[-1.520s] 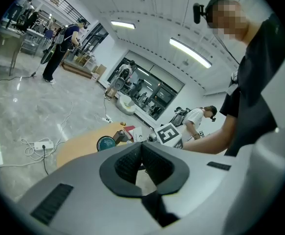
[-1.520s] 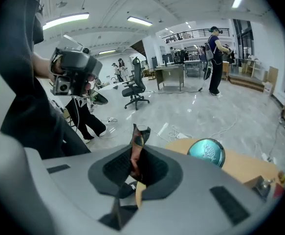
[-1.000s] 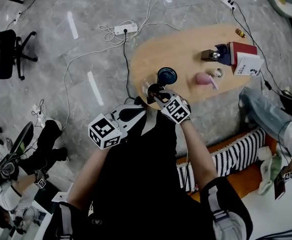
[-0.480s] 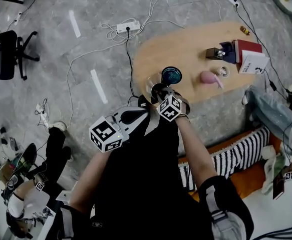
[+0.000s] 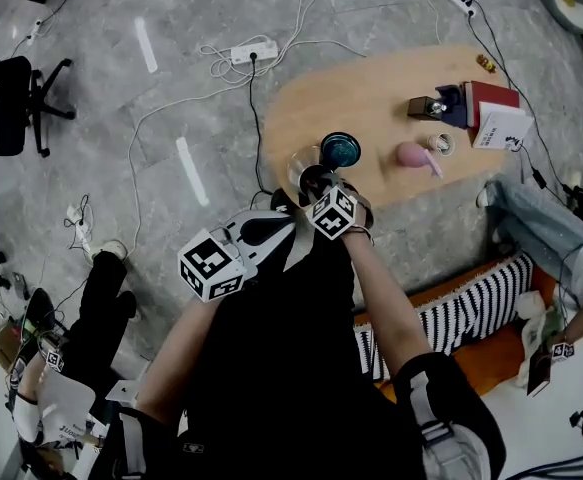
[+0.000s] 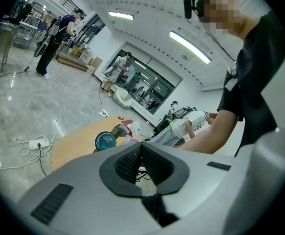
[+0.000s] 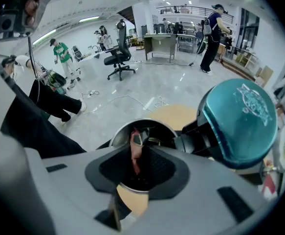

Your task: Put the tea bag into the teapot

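A glass teapot (image 5: 304, 174) stands at the near left end of the oval wooden table (image 5: 371, 103), its teal lid (image 5: 340, 150) tipped up beside the mouth. My right gripper (image 5: 314, 184) hangs right over the mouth. In the right gripper view a reddish tea bag (image 7: 136, 153) hangs between the jaws above the teapot's rim (image 7: 125, 129), with the teal lid (image 7: 240, 124) to the right. The jaws are opening and a gap shows beside the bag. My left gripper (image 5: 283, 228) is held back near the body, shut and empty, its pads (image 6: 132, 160) meeting at the tips.
Further right on the table lie a pink object (image 5: 409, 155), a small dark box (image 5: 426, 108), a red book (image 5: 486, 98) and a white booklet (image 5: 501, 126). A power strip (image 5: 252, 53) and cables cross the floor. A seated person's leg (image 5: 536, 226) is at the table's right end.
My right gripper has edged a little up and left over the teapot. The left gripper has hardly moved.
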{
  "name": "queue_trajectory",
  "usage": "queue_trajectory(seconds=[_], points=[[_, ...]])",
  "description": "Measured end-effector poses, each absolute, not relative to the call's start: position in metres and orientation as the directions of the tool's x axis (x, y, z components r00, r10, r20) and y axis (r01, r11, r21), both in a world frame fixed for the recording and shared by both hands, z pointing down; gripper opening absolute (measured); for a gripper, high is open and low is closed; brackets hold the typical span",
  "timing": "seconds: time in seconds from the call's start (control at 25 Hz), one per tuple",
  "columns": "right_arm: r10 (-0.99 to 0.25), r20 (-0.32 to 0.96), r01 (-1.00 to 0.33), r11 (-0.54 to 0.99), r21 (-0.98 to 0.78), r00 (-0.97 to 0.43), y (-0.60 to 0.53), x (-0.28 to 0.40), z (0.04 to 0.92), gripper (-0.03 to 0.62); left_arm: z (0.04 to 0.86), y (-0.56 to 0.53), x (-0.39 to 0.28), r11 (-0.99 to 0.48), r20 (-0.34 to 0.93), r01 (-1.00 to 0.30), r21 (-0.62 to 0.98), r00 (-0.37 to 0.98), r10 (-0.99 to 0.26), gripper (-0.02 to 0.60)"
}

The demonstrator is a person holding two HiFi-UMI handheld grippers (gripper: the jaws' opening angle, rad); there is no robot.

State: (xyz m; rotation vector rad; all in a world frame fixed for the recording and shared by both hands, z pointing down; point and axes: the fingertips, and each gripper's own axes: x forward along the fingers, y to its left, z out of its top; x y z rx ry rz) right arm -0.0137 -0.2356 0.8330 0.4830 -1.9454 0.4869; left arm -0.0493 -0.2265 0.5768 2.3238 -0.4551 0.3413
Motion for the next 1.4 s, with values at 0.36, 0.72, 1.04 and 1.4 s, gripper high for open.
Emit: queue_trajectory(seconds=[0.36,0.72,1.04,1.4], points=[[-0.144,0.882,-0.553,0.82,-0.147,-0.448,-0.238,-0.015,0.821,0.149,0.58,-0.225,-0.04,-0.671,0.361,-0.411,0.617,0.906,-0.222,0.008],[-0.087,0.854,-0.579,0.77,-0.269,-0.512,-0.212,0.001,0.798,0.067,0.59,-0.22,-0.027,-0.709,0.386,-0.399,0.582,0.902,-0.192,0.008],[0.0,0.782,-0.517,0.751,-0.412,-0.624,-0.19,0.01,0.754,0.006,0.6,-0.237,-0.022,-0.705,0.402,-0.435,0.56,0.887,-0.227,0.008],[-0.125,0.724,-0.531,0.764,-0.366,-0.679,-0.202,0.022,0.675,0.006,0.611,-0.234,-0.024,-0.712,0.411,-0.427,0.558,0.887,-0.21,0.008]])
